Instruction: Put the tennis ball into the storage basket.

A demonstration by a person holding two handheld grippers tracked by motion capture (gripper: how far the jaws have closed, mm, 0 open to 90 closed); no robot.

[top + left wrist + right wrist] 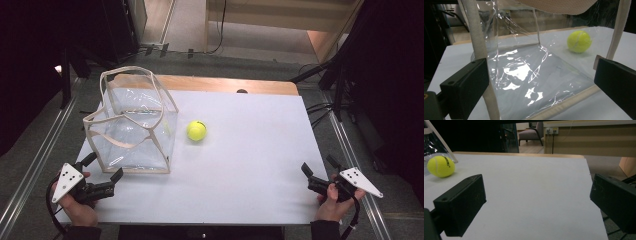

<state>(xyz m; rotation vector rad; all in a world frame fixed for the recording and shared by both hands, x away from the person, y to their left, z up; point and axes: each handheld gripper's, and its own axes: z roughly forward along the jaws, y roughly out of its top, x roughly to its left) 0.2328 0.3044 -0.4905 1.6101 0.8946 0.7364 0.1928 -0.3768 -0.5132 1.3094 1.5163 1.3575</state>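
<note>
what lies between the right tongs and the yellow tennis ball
Nothing: bare white tabletop separates the open right tongs from the yellow tennis ball, as the high view and right gripper view show.

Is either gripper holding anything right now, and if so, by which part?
Nothing is held. The left gripper stands open just in front of the clear bag, its jaws apart from it. The right gripper is open over bare table, away from the tennis ball.

The high view looks down on the whole table; both low, close gripper views share the tennis ball.
</note>
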